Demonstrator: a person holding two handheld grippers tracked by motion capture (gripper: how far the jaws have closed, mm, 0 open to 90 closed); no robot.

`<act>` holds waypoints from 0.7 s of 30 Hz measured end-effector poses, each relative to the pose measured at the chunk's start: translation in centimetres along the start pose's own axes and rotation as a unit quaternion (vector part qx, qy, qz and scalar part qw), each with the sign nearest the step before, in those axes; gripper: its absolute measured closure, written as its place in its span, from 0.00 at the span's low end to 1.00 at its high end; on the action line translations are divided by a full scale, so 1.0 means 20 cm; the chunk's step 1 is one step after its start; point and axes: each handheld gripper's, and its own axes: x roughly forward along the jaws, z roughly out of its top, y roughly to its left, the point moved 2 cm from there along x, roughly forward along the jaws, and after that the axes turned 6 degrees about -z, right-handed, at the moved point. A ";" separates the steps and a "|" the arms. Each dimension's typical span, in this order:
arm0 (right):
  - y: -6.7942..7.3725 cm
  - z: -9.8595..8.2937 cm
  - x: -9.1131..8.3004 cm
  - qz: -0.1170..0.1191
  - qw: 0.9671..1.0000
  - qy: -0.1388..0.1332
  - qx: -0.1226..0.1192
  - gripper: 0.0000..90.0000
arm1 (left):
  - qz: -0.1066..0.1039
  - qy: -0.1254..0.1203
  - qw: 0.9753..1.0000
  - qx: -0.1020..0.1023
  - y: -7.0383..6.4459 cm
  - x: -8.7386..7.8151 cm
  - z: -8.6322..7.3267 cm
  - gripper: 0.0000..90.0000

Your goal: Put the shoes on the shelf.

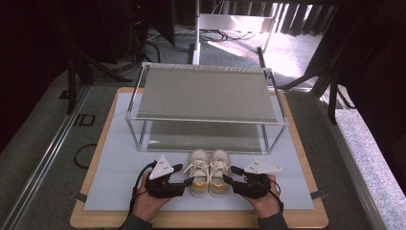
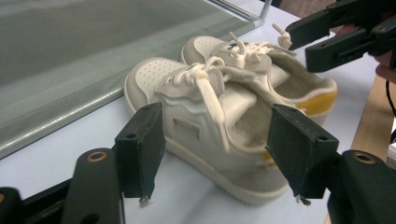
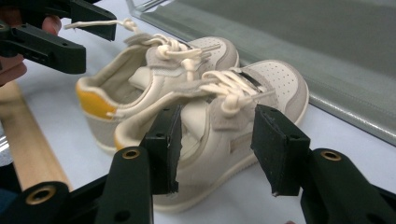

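High view hides it; gripper views show left gripper (image 2: 219, 154) and right gripper (image 3: 217, 149) spread, flanking shoes (image 1: 209, 171)

Two little cream shoes sit side by side on the pale mat (image 3: 355, 154), toes toward the glass-and-metal shelf (image 3: 303, 42) running along the top right. The near shoe (image 3: 233, 126) has its side between the open jaws of the right gripper (image 3: 219, 149); the jaws stand spread, one by the collar, one by the lace area, and whether they touch it is hard to say. The far shoe (image 3: 140, 79) has a yellow heel patch and loose laces. The left gripper (image 3: 70, 35) comes in at the top left, a lace end lying right at its tip, fingers (image 3: 49, 23) just behind it. A wooden table edge (image 3: 23, 140) shows at the left.
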 end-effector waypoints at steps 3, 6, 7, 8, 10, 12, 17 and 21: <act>0.00 0.01 0.03 -0.013 1.000 0.015 0.007 0.60 | 0.007 0.007 1.000 -0.004 0.01 0.05 0.02 0.47; 0.01 0.01 0.04 -0.020 0.999 0.023 0.012 0.60 | 0.012 0.010 1.000 -0.020 0.02 0.08 0.03 0.53; 0.00 0.01 0.04 -0.022 0.999 0.025 0.015 0.60 | 0.016 0.011 1.000 -0.023 0.03 0.09 0.03 0.54; 0.00 0.01 0.05 -0.025 0.999 0.030 0.017 0.60 | 0.019 0.014 0.999 -0.025 0.03 0.09 0.03 0.55; 0.01 0.01 0.05 -0.029 0.999 0.036 0.017 0.60 | 0.021 0.021 0.999 -0.025 0.03 0.10 0.03 0.56; 0.01 0.01 0.06 -0.029 0.998 0.043 0.018 0.60 | 0.026 0.026 0.999 -0.024 0.03 0.11 0.03 0.58; 0.02 0.01 0.08 -0.038 0.998 0.054 0.017 0.61 | 0.028 0.036 0.998 -0.032 0.04 0.13 0.04 0.60; 0.03 0.02 0.09 -0.046 0.997 0.060 0.022 0.60 | 0.031 0.046 0.998 -0.034 0.03 0.14 0.04 0.61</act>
